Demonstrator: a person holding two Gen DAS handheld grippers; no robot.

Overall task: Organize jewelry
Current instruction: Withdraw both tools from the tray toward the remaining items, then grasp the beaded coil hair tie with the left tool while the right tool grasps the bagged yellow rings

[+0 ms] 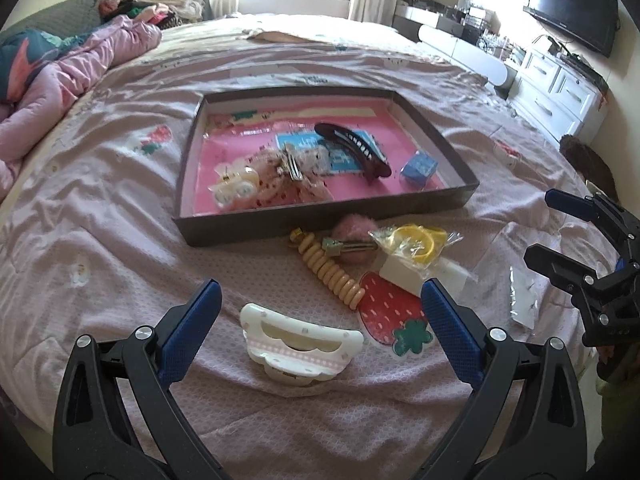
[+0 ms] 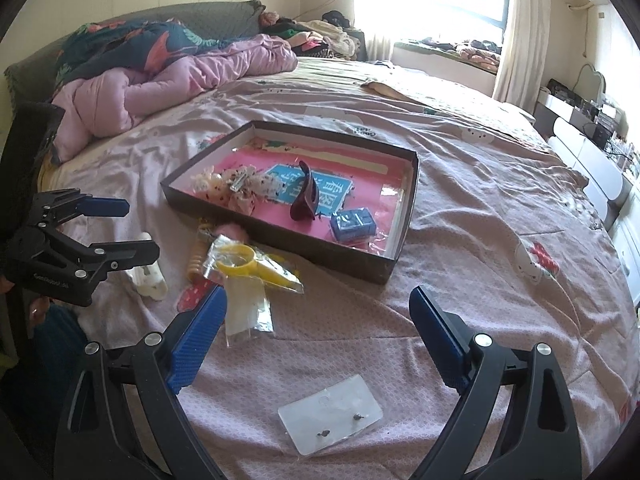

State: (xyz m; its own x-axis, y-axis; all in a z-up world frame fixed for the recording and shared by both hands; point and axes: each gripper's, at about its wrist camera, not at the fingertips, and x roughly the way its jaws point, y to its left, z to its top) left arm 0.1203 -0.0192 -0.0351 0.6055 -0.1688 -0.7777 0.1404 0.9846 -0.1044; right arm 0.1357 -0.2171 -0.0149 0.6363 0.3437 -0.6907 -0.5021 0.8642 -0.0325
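Left wrist view, left to right: left gripper (image 1: 320, 316) spread wide and empty, white hair claw (image 1: 301, 345) lying on the bedspread (image 1: 120, 264) right between the two blue pads, touching neither. Just ahead of the jaws, a beige spiral tie (image 1: 334, 275), a pink pompom (image 1: 352, 236) and a bagged yellow ring (image 1: 418, 242); beyond these, the dark tray (image 1: 320, 227) with a brown banana clip (image 1: 354, 151), a frilly bow clip (image 1: 288, 174) and a small blue box (image 1: 418, 169) already inside. Off to the right of the jaws, right gripper (image 1: 554, 226), likewise parted with nothing between.

Right wrist view: right gripper (image 2: 318, 306) wide and empty, clear earring card (image 2: 330, 414) flat on the cloth between the fingers, nearer the camera than the tips.

Likely step: pinching the white claw for transfer into the tray. Best done by lowering squarely until both pads flank the claw's curved body, closing across its narrow depth rather than its length, avoiding bunched fabric. Worth lifting clear above the tray wall before releasing onto bare pink floor, away from the clips already there.
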